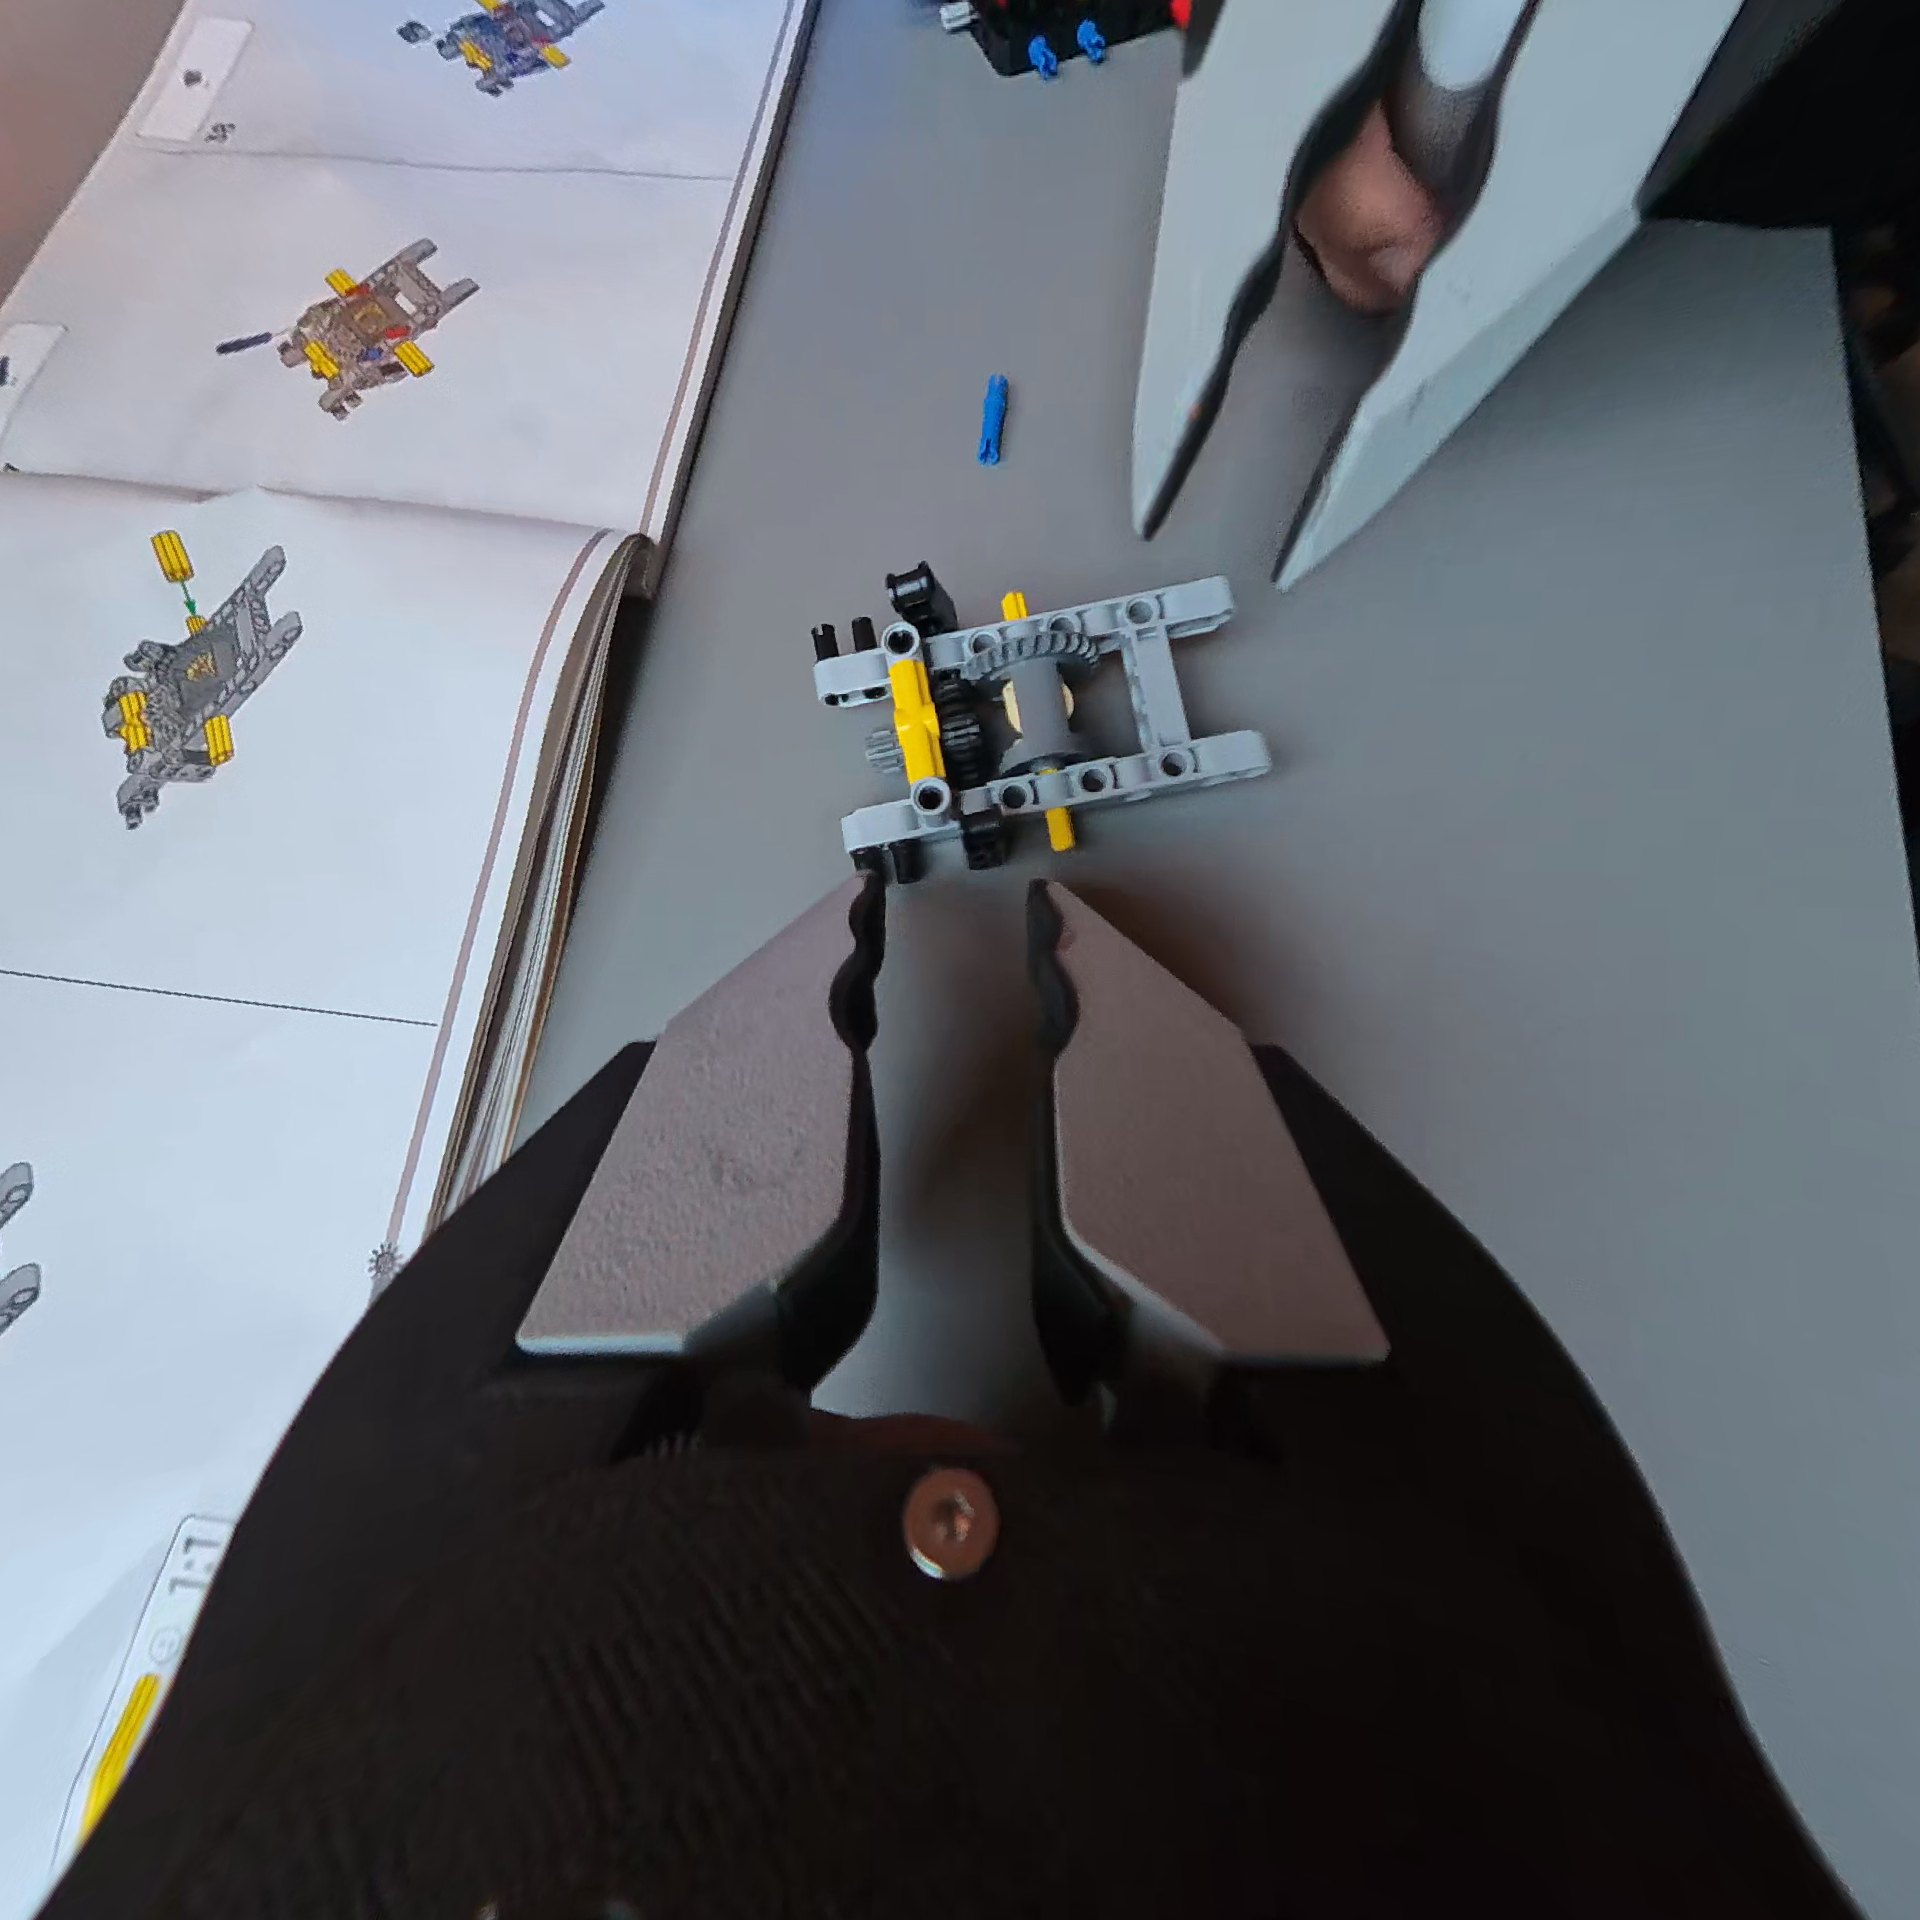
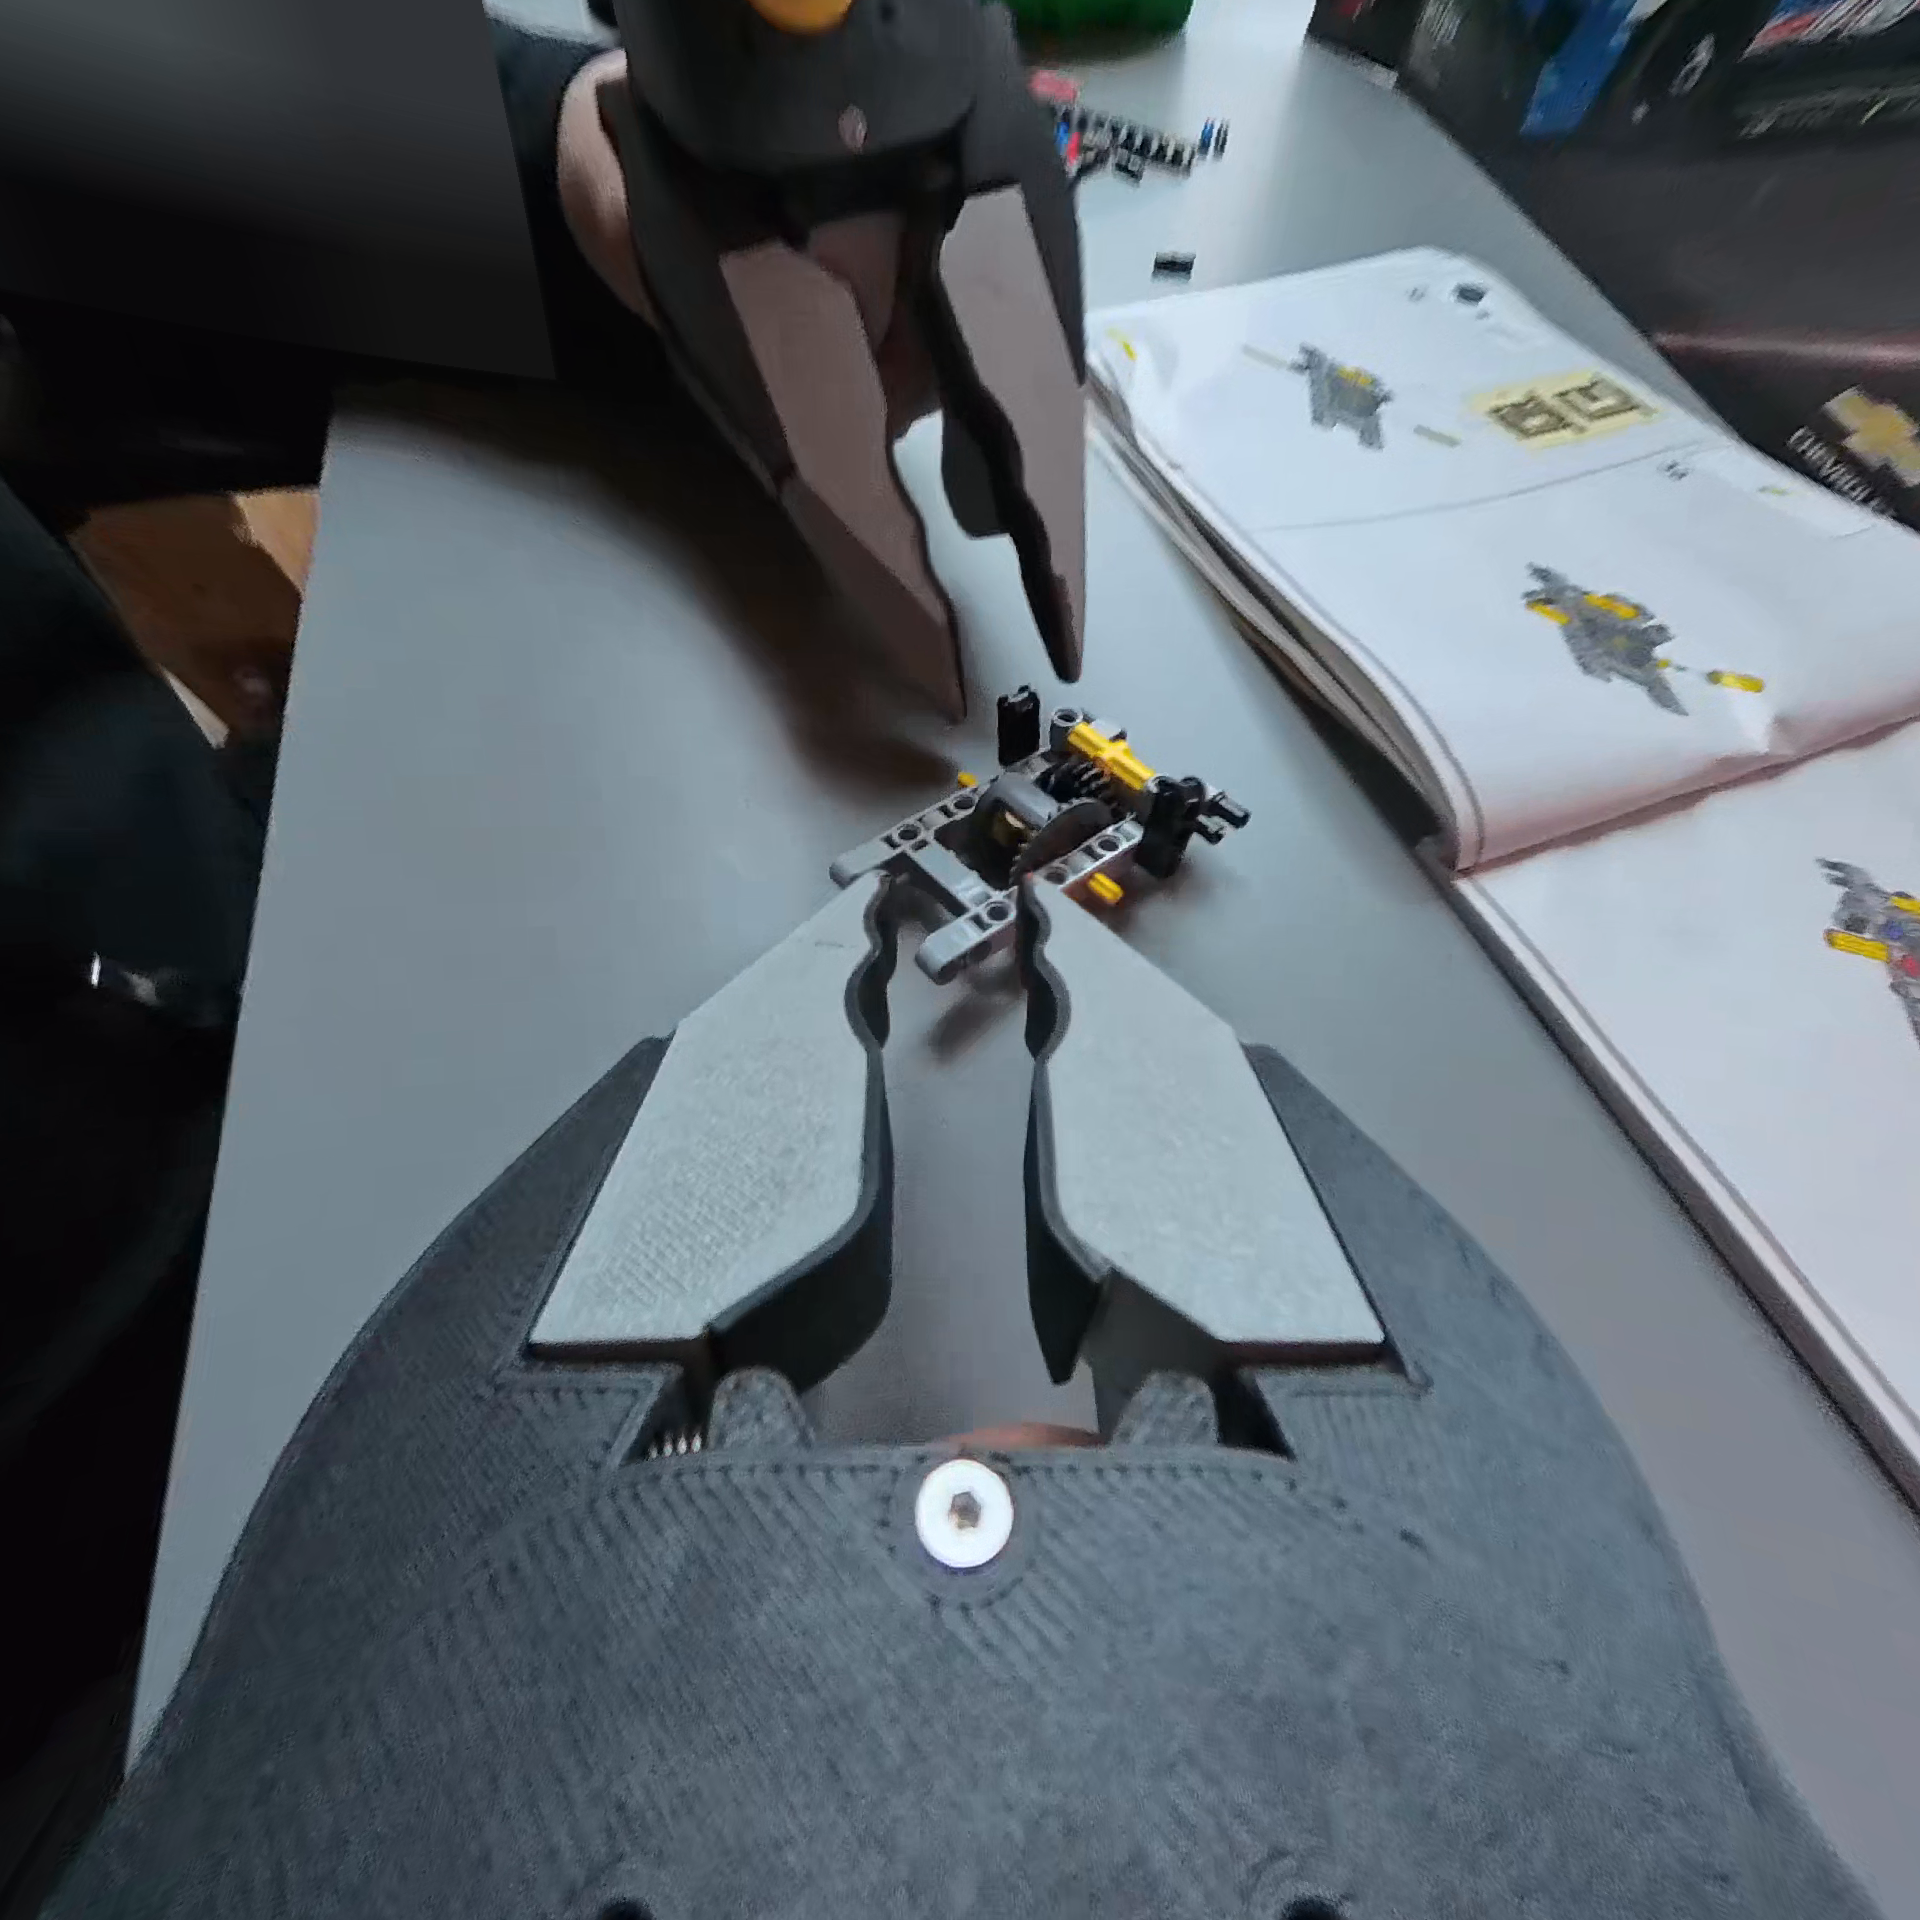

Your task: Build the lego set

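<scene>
A small lego assembly (image 1: 1039, 717) lies flat on the grey table (image 1: 1507, 935): a grey beam frame with a gear, a yellow connector, yellow axles and black pins. My left gripper (image 1: 954, 888) is open and empty, its tips just short of the assembly's black-pin end. My right gripper (image 1: 1216, 556) is open and empty at the opposite, open end of the frame. In the right wrist view, my right gripper (image 2: 954, 891) has its tips either side of one grey frame arm of the assembly (image 2: 1039, 821), without closing on it. The left gripper (image 2: 1013, 691) points down beyond it.
An open instruction booklet (image 1: 312, 623) lies left of the assembly and shows in the right wrist view (image 2: 1507, 540). A loose blue pin (image 1: 992, 419) lies beyond the assembly. A black sub-assembly with blue pins (image 1: 1039, 36) sits farther back. Loose parts (image 2: 1132, 145) and boxes (image 2: 1662, 62) are at the far end. Left tips to right tips: about 7 cm. It is some 8 cm from my right tips to the loose blue pin (image 1: 992, 419).
</scene>
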